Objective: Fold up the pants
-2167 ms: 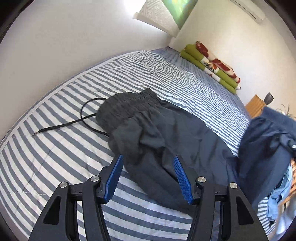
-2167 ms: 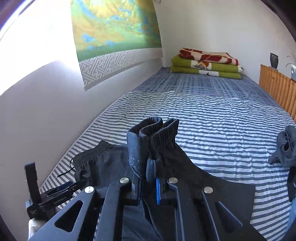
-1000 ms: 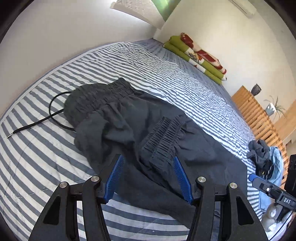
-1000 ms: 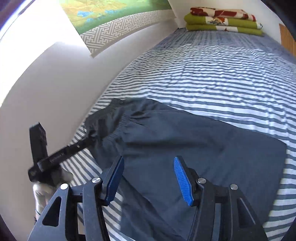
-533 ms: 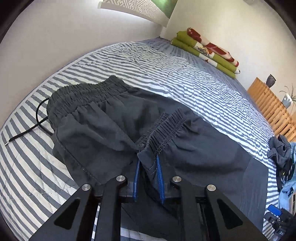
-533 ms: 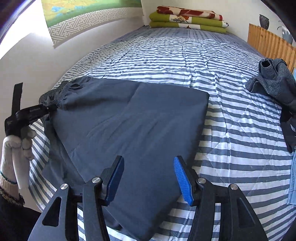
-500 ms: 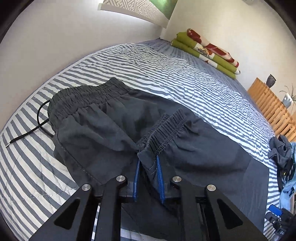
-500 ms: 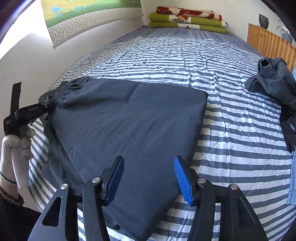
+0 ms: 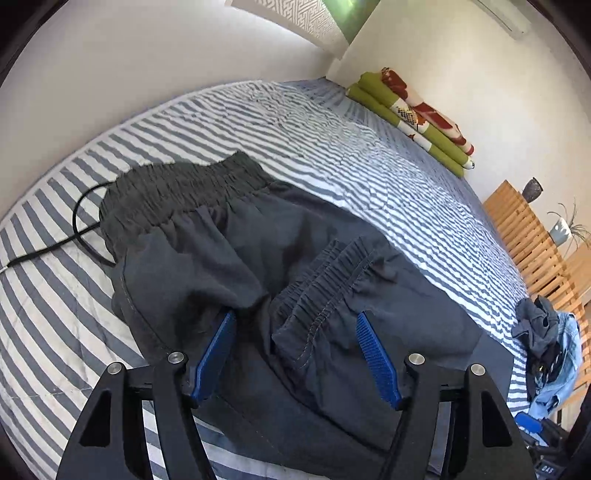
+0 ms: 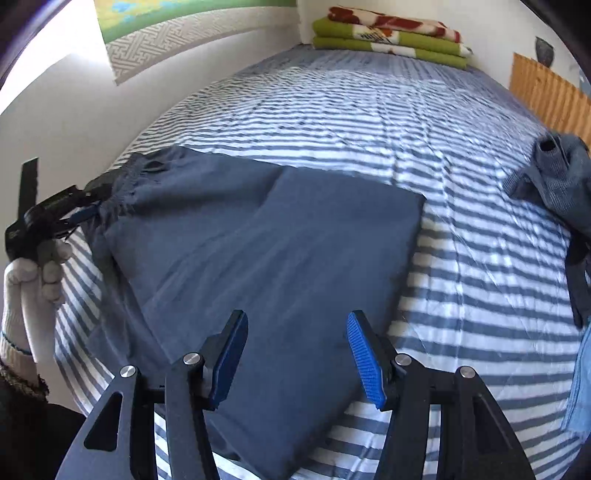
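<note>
Dark grey pants [image 9: 229,258] lie folded on the striped bed [image 9: 332,147]. Their elastic leg cuffs [image 9: 325,284] rest on the upper part, below the gathered waistband [image 9: 184,188]. My left gripper [image 9: 295,350] stands open, its blue pads on either side of the cuffs and nothing pinched. In the right wrist view the pants [image 10: 277,240] form a flat rectangle, with the fold edge at the right. My right gripper [image 10: 297,354] hovers open over their near edge. A gloved hand [image 10: 33,273] holds the left gripper [image 10: 59,206] at the cuff end.
A black drawstring [image 9: 77,221] trails off the waistband to the left. Folded green and red blankets [image 10: 388,33] sit at the far end. A heap of other clothes [image 10: 557,177] lies at the bed's right edge beside a wooden slatted rail [image 9: 524,229]. A wall borders the left side.
My left gripper was shut on the leg cuffs and has now opened, leaving them lying on the pants. The right gripper stayed open and shifted slightly over the folded fabric.
</note>
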Demonstrator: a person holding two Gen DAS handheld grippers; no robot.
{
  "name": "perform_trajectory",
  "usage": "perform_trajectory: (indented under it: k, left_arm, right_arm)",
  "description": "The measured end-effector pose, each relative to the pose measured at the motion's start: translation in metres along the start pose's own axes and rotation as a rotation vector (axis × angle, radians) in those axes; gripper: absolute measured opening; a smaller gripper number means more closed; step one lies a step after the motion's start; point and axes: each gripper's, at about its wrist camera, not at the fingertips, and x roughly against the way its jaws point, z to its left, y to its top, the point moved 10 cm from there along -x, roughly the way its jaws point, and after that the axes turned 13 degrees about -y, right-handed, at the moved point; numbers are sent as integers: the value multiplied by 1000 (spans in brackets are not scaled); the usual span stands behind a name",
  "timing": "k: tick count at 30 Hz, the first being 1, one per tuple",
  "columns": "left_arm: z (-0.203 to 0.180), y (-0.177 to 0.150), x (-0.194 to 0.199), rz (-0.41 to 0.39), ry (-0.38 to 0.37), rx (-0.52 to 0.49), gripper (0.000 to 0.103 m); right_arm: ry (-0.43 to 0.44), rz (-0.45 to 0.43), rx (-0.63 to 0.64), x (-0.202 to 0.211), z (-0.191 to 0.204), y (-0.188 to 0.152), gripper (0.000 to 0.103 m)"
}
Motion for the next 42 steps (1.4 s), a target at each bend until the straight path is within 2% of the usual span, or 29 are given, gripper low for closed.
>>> perform_trajectory:
  k: [4, 7, 11, 15, 19, 22, 28, 31, 34, 35, 38, 42]
  left_arm:
    - [6, -11, -17, 74, 29, -19, 71]
    - [7, -17, -22, 82, 13, -22, 70]
    - [7, -16, -23, 80, -30, -6, 70]
    - [3, -15, -17, 71, -112, 39, 68]
    - [3, -14, -9, 65, -107, -3, 61]
    - [5, -9, -1, 40, -130, -2, 54]
    - [-10, 1, 1, 16, -212, -12, 54]
    - [-17, 0, -8, 47, -213, -44, 54]
    - [-19, -5, -12, 58, -146, -103, 57]
    - [-15, -5, -14, 58, -118, -107, 57]
    - [-7, -4, -15, 57, -90, -92, 57]
    - [1, -4, -23, 74, -80, -80, 60]
  right_arm:
    - [56, -40, 66, 5, 42, 30, 52]
    - [162, -39, 76, 6, 82, 62, 52]
    - [300, 5, 64, -1, 145, 104, 52]
    - [400, 165, 26, -28, 212, 130, 52]
    - [335, 319, 50, -68, 259, 141, 52]
    - [255, 391, 10, -98, 270, 147, 52]
    - [158, 473, -10, -135, 267, 139, 52]
    - [225, 461, -62, -137, 261, 135, 51]
    - [315, 466, -155, -140, 250, 133, 47]
    - [349, 476, -194, -142, 246, 133, 41]
    - [388, 493, -237, -145, 238, 131, 33]
    - [388, 473, -204, -142, 236, 130, 32]
